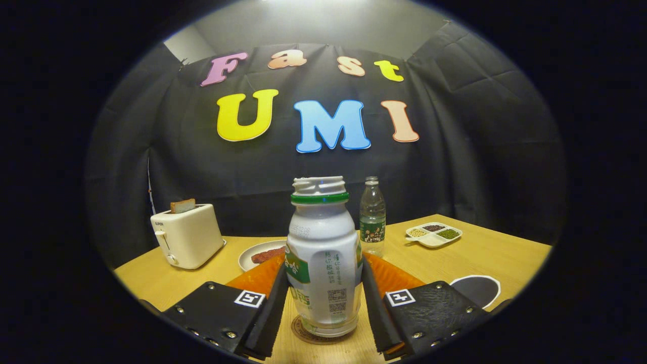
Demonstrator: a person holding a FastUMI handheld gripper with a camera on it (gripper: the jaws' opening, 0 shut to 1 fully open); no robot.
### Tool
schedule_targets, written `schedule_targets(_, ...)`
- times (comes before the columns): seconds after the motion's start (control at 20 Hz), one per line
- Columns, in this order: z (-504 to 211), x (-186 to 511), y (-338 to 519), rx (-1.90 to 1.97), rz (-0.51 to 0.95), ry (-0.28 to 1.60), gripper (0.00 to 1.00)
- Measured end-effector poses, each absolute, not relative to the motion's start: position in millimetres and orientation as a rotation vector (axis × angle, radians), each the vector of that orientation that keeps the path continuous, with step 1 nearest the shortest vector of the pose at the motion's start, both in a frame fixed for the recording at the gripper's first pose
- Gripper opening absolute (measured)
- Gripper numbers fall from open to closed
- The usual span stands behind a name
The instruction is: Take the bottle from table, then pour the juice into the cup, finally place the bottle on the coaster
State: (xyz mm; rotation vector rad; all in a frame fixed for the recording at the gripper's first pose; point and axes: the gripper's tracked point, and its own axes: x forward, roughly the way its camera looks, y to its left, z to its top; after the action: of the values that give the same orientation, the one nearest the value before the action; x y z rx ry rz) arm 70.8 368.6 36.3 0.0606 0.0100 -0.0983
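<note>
Gripper [323, 298] fingers sit on either side of the bottle [323, 263], pads flanking its lower body. Left finger [275, 303] looks to be touching the label; right finger [373, 303] is at the bottle's side, but whether it presses can't be told, so grasp versus release is unclear. Bottle stands upright, cap off, green ring at the neck, its base on the round coaster [303, 334] near the desk's front edge, between the fingers. Just behind it lies an orange mat [394, 277]. Beyond that, a clear water bottle [372, 215] stands mid-desk. A white plate [252, 255] with something red is to the left, toaster [186, 235] with a bread slice near the left edge. Divided dish [433, 235] of grains sits toward the far right. A dark round cup [477, 290] is just beyond the right finger.
</note>
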Motion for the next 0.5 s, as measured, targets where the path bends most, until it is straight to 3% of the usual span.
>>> schedule_targets(0.5,14,84,375,0.05,-0.062,0.055,0.72)
